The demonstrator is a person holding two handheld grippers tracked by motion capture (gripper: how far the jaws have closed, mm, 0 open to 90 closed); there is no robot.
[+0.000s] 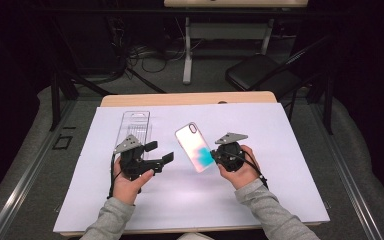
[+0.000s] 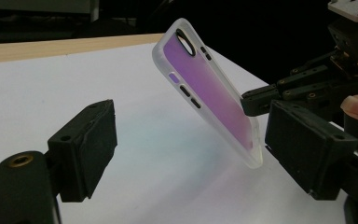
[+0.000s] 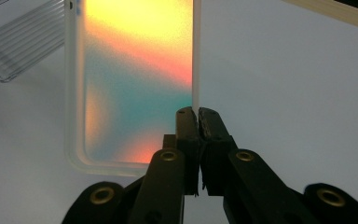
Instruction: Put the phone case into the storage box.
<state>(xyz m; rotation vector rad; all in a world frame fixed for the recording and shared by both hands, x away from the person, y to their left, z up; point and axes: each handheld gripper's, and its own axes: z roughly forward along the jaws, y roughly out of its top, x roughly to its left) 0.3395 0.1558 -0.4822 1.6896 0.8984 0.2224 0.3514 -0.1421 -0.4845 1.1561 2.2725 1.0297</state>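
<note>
Item by item, from the left of the high view: a clear ribbed plastic tray (image 1: 135, 126) lies flat on the white sheet (image 1: 260, 190) in the left centre of the frame, just above your left gripper (image 1: 161, 153). That gripper sits in your left hand (image 1: 126, 184) at lower left of centre, jaws apart with nothing between them, pointing right toward the middle; in the left gripper view its two black jaws stand wide, the sheet bare between them. Centre of frame: the phone case (image 1: 195, 147), translucent with an iridescent pink-to-teal back, is held tilted above the sheet, camera cutout at its upper end. In the left gripper view it leans up and to the left, its lower edge just beside your left gripper's right jaw. Right of centre: your right gripper (image 1: 213, 155), in your right hand (image 1: 240, 172), has its jaws pinched tight on the case's long edge near the lower corner. Beyond the table's wooden edge (image 1: 190, 98) at upper frame: a folding chair (image 1: 260, 75) and floor cables (image 1: 145, 55), well apart from the work.
</note>
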